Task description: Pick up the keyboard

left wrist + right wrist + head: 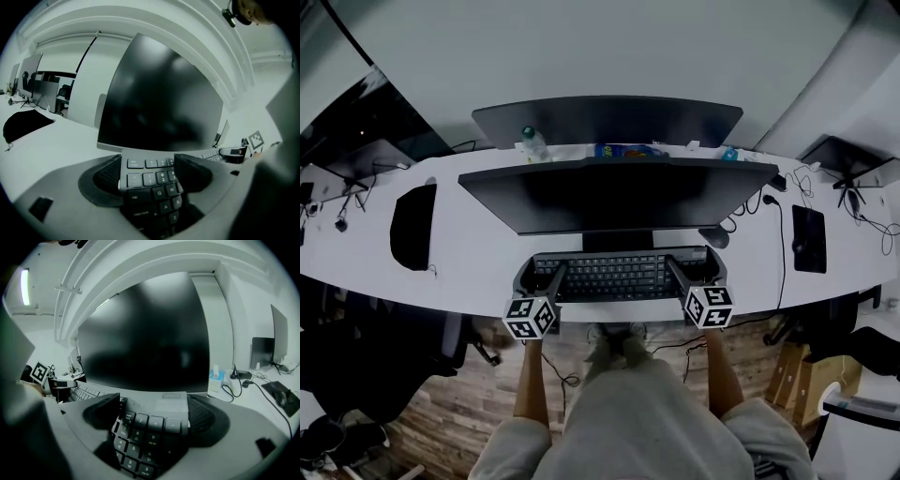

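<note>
Black keyboard (619, 278), ends apparently clamped, left gripper (542, 272), right gripper (692, 269)

Black keyboard (614, 278); white desk (478, 267); black monitor (609, 197); brown floor (450, 422).

Q, W, A on keyboard (154, 187)

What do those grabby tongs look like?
The left tongs and right tongs are dark grey, with chunky curved jaws, ribbed inside. Each carries a white cube printed with black square markers. No sleeves cover the forearms.
</note>
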Demonstrator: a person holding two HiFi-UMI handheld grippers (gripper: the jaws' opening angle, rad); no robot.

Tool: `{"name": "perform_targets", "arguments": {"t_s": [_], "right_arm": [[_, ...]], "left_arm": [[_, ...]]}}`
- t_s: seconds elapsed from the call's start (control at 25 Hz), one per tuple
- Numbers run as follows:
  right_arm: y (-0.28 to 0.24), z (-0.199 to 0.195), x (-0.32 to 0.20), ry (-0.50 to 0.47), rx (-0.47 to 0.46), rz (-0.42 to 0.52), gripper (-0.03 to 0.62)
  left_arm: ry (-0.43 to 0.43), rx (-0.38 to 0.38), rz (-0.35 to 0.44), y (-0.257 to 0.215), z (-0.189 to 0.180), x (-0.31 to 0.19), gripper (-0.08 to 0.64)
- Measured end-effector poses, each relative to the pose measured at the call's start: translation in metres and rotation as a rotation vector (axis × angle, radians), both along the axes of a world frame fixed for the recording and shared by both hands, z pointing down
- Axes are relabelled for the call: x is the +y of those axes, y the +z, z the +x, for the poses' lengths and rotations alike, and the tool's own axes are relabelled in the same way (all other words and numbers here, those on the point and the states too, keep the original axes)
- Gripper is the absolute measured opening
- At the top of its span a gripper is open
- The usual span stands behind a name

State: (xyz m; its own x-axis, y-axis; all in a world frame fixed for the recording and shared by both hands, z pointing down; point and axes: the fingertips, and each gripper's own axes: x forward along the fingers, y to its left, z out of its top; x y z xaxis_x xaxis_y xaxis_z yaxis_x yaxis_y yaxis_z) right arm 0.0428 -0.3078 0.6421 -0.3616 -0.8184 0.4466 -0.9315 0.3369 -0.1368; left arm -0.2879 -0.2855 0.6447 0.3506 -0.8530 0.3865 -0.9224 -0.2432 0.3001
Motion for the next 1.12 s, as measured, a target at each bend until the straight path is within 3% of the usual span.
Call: {"name": "perform_targets", "arguments": {"t_s": [1.12], "right_arm": [[-0.121,0.006,-0.009,-0.005,-0.015,0.261,0.426]], "left_arm": [[-0.009,-0.013,0.256,-0.121,0.005,-0.009,0.330]]}}
